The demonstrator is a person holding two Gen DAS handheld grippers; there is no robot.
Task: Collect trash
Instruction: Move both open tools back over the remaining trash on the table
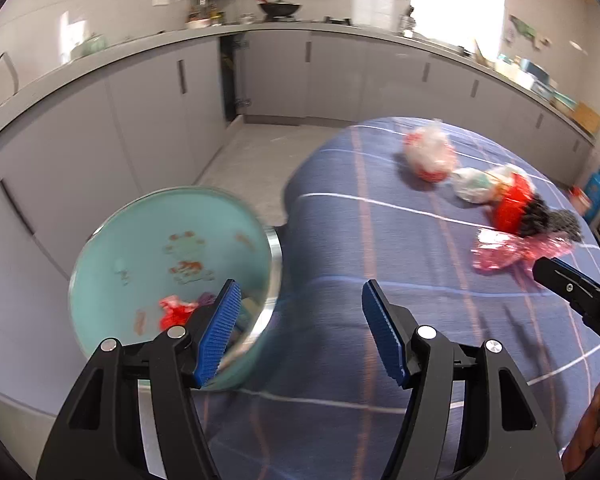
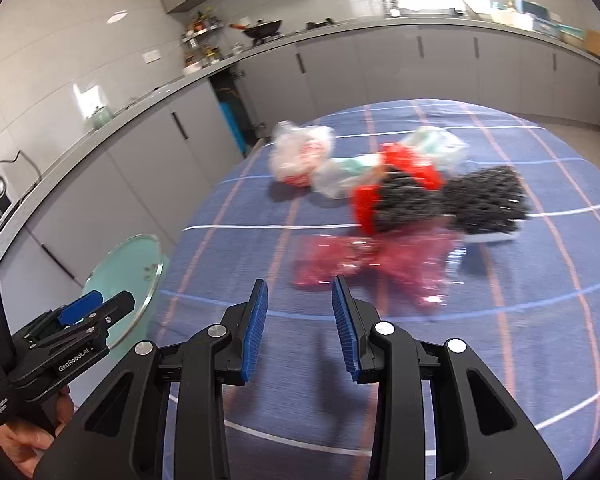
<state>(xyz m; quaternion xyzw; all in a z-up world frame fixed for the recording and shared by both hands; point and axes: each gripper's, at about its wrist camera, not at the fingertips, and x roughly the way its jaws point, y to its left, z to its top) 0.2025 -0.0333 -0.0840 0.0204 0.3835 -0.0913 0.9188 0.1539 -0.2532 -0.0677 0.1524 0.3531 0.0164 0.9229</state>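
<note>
Left wrist view showed the left gripper (image 1: 298,328) with its blue pads spread wide and nothing between them, only the blue checked tablecloth (image 1: 340,264) below. Just beyond the left-hand pad stood the pale green trash bin (image 1: 140,248), open, beside the table edge; red scraps (image 1: 174,308) lay inside it, partly hidden by that pad. Ahead and to the right of the jaws, well apart from them, a crumpled pink wrapper (image 1: 500,252) lay on the cloth, with the tip of the right gripper (image 1: 572,288) just beside it. Farther on sat a red and black bundle (image 1: 520,208), and past that two clear plastic bags (image 1: 428,152).

Right wrist view showed the right gripper (image 2: 300,308) with its pads parted by a modest gap, empty. The pink wrapper (image 2: 364,260) lay just ahead of the fingertips, not touching them. Behind it, the red and black bundle (image 2: 428,196) and the clear bags (image 2: 304,156) sat close together. Off to the left of the jaws, the left gripper (image 2: 88,312) hung in front of the bin (image 2: 128,272). Grey kitchen cabinets (image 2: 380,68) ran along the far wall.
</note>
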